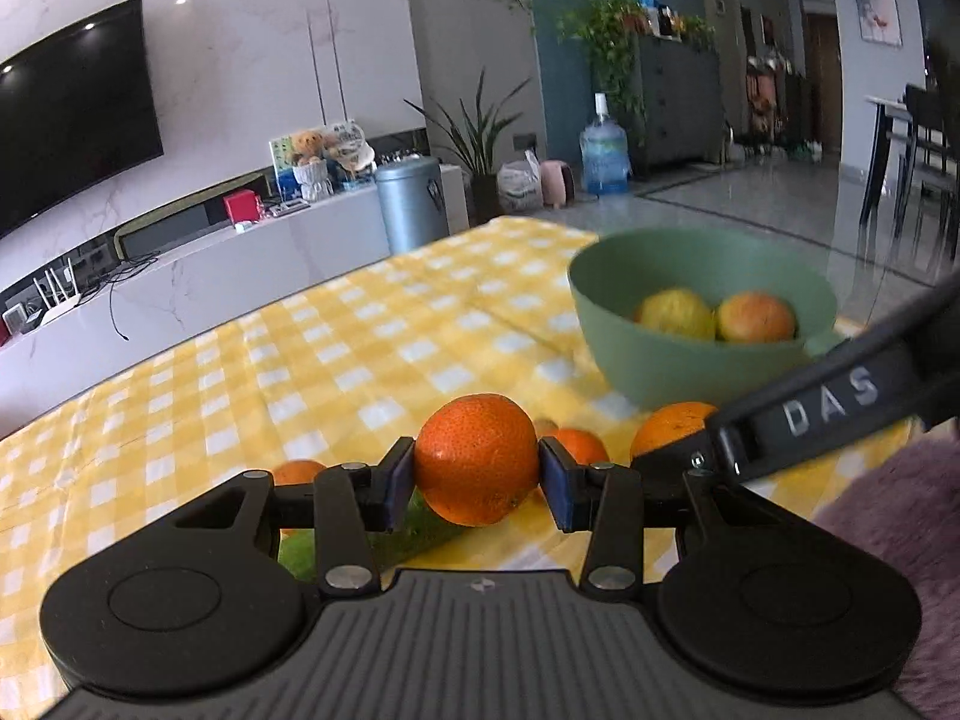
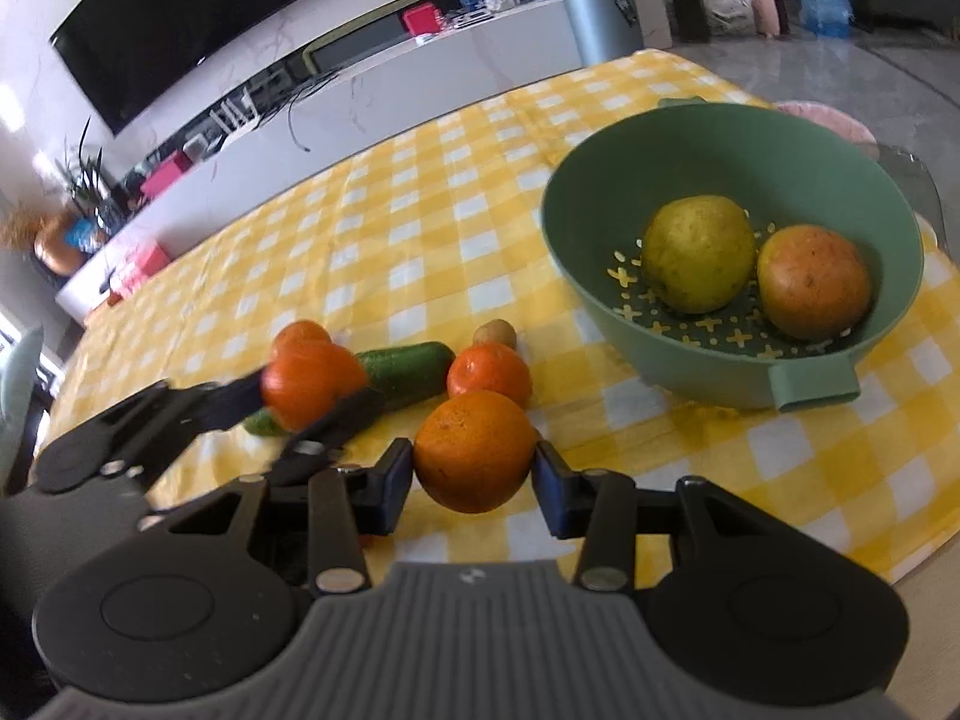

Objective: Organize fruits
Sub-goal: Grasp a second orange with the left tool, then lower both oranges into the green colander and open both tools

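Observation:
My left gripper (image 1: 477, 477) is shut on an orange mandarin (image 1: 477, 459) and holds it above the yellow checked cloth; it also shows in the right wrist view (image 2: 312, 396). My right gripper (image 2: 474, 474) is shut on a larger orange (image 2: 475, 450), just above the cloth. A green bowl (image 2: 606, 138) to the right holds a yellow-green fruit (image 2: 699, 252) and a reddish one (image 2: 813, 282); the bowl (image 1: 630, 360) also shows in the left wrist view. A mandarin (image 2: 489, 372), another mandarin (image 2: 300, 333), a cucumber (image 2: 408, 369) and a small brown fruit (image 2: 495, 333) lie on the cloth.
The table's near edge (image 2: 924, 564) runs at the lower right. A pink mat (image 2: 828, 120) lies behind the bowl. A TV unit (image 1: 240, 246) and a grey bin (image 1: 411, 204) stand beyond the table's far edge.

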Action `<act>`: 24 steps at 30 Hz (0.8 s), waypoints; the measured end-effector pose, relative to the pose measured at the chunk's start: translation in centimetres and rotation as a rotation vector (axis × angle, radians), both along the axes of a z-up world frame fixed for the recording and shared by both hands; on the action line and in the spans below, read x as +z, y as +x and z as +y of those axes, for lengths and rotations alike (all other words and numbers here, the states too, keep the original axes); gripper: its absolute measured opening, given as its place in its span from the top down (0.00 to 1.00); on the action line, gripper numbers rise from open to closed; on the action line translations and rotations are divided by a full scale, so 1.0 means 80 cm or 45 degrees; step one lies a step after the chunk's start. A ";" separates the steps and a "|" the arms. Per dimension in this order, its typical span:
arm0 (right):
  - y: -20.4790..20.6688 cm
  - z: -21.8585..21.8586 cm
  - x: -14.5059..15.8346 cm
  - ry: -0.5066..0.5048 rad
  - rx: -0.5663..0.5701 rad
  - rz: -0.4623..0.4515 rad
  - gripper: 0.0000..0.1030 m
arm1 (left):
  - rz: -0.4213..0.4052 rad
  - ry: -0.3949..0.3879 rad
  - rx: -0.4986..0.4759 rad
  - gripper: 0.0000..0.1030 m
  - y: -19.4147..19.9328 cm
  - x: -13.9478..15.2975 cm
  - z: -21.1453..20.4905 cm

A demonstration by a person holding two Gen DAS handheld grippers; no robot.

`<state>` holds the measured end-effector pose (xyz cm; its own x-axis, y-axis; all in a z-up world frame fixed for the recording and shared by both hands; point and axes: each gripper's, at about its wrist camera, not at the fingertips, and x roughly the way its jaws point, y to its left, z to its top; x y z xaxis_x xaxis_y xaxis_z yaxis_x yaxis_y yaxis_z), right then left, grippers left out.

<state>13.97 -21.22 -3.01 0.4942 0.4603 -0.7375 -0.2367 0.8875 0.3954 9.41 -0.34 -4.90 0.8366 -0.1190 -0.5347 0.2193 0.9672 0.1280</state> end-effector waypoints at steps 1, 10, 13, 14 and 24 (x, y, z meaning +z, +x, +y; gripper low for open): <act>0.001 -0.006 0.001 0.035 -0.027 0.006 0.60 | -0.003 -0.006 0.011 0.52 -0.001 0.006 0.001; -0.005 -0.059 0.009 0.250 -0.294 -0.088 0.60 | 0.012 -0.190 0.035 0.52 -0.002 0.063 0.011; -0.001 -0.087 0.004 0.421 -0.369 -0.089 0.60 | 0.004 -0.245 0.005 0.52 0.004 0.079 0.005; -0.002 -0.096 0.003 0.491 -0.404 -0.091 0.60 | -0.010 -0.264 -0.024 0.52 0.002 0.083 0.003; -0.009 -0.148 -0.002 0.683 -0.687 -0.203 0.60 | 0.038 -0.504 -0.260 0.52 0.053 0.072 -0.034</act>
<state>13.21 -33.08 -3.20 0.8328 0.3999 -0.3828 0.0833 0.5931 0.8008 13.66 -3.03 0.88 0.7593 -0.4810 -0.4383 0.4092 0.8767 -0.2531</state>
